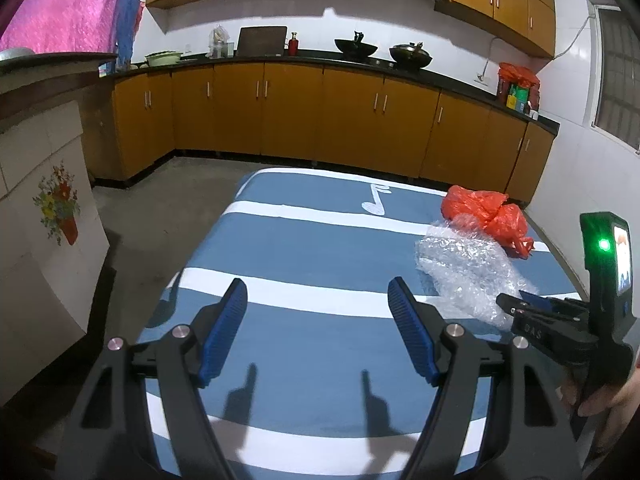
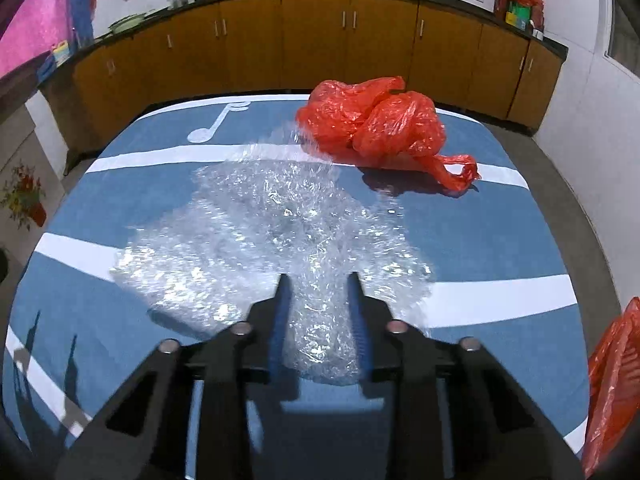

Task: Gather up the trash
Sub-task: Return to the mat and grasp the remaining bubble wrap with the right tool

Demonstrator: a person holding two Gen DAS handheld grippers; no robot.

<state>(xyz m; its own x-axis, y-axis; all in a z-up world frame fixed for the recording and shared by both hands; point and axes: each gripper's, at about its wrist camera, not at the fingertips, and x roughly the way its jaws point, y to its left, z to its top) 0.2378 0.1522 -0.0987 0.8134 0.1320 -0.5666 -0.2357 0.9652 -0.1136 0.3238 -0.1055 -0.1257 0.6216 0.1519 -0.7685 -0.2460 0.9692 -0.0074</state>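
Note:
A sheet of clear bubble wrap lies crumpled on the blue and white striped table. Behind it lies a crumpled red plastic bag. My right gripper has its jaws narrowed around the near edge of the bubble wrap, which bunches between the fingers. In the left wrist view the bubble wrap and the red bag lie at the right, with the right gripper at the wrap's near edge. My left gripper is open and empty above the table's left half.
Another red plastic bag hangs at the table's right edge. Orange kitchen cabinets with a black counter run along the back wall. A white cabinet with a flower sticker stands left of the table.

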